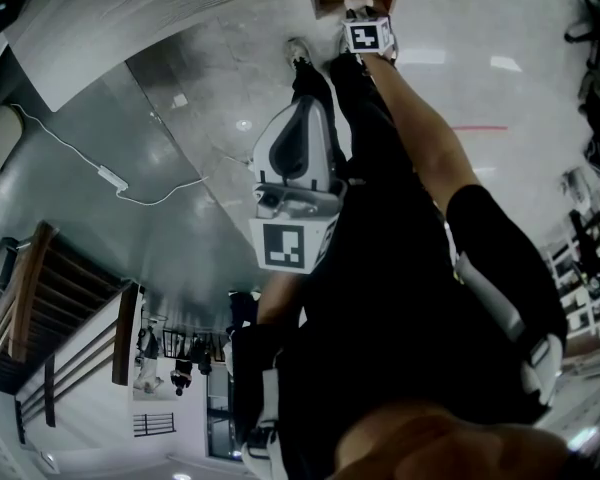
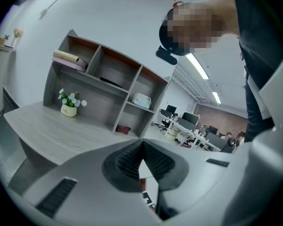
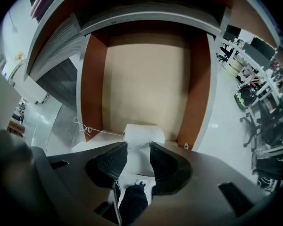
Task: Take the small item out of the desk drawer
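Observation:
The desk drawer (image 3: pixel 146 79) stands pulled out, with a beige bottom and brown side walls. A small white roll (image 3: pixel 144 132) lies at its near end. My right gripper (image 3: pixel 138 145) hovers just over the roll, its jaws partly apart and its tips overlapping the roll's near edge; I see no squeeze on it. In the head view the right gripper (image 1: pixel 365 13) reaches far out to the drawer (image 1: pixel 332 0). My left gripper (image 1: pixel 292 158) hangs near my body, away from the drawer. Its pads (image 2: pixel 142 144) meet at the tips with nothing between them.
A white cord with a loop (image 3: pixel 87 128) lies at the drawer's left front corner. On the desk top (image 2: pixel 47 131) stand a shelf unit (image 2: pixel 108 79) and a small flower pot (image 2: pixel 68 108). A cable (image 1: pixel 110 178) runs across the floor. Office chairs stand to the right.

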{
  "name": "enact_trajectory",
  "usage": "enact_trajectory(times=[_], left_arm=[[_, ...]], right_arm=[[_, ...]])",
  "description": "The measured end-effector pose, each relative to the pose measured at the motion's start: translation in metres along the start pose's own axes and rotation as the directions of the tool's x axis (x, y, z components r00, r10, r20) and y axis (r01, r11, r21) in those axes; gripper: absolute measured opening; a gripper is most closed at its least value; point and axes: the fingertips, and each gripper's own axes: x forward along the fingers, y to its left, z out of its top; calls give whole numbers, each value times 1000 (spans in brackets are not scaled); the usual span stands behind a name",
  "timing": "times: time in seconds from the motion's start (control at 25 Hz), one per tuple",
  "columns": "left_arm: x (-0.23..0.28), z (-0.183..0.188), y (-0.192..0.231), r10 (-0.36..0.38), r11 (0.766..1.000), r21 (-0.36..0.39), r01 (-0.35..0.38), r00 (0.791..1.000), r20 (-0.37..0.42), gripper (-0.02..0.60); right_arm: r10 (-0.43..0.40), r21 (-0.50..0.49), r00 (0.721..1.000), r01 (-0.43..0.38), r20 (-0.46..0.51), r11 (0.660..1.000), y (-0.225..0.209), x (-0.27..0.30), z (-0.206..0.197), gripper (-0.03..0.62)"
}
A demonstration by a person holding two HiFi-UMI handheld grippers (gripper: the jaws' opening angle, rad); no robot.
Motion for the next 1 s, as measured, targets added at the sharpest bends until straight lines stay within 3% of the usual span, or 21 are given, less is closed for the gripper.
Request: enact_trajectory(times=[0.28,0.64,1.0], left_arm=[[-2,-1,3,0,1000,-5,0,1000,-2,-3],[-4,0,-1,-14,1000,-4,14,1000,5,-3],[-8,-1,-6,-26,1000,-2,26,1000,3,-3]], right_arm=[[9,-8,1000,-9,-6,1000,-1,0,-1,149],[14,-3,999,-14,39,1000,4,-11,1,63],[13,14,998,-14,58,1000,-3,-20,3,26]])
